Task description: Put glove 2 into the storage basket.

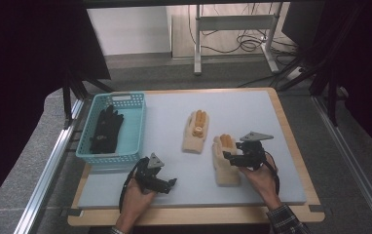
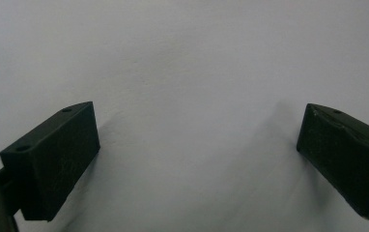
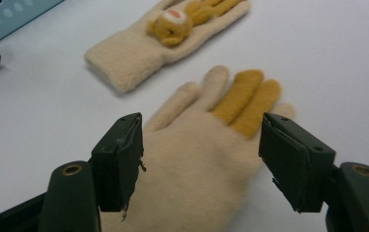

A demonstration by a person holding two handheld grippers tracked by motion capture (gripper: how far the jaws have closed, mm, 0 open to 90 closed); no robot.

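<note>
Right gripper view: right gripper (image 3: 202,164), jaws apart, straddles the near cream glove (image 3: 197,169), long axis pointing toward the bear-patch glove (image 3: 168,38) beyond; left gripper (image 2: 197,159) gapes empty.

Cream knitted gloves (image 3: 192,169) with mustard-orange fingers; teal perforated plastic basket (image 1: 133,103) at ten o'clock holds black gloves (image 1: 106,129).

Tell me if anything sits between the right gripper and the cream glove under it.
Nothing visible does. The right gripper stands open directly over the near cream glove, jaws on either side of its palm. The other glove lies farther off, clear of it.
</note>
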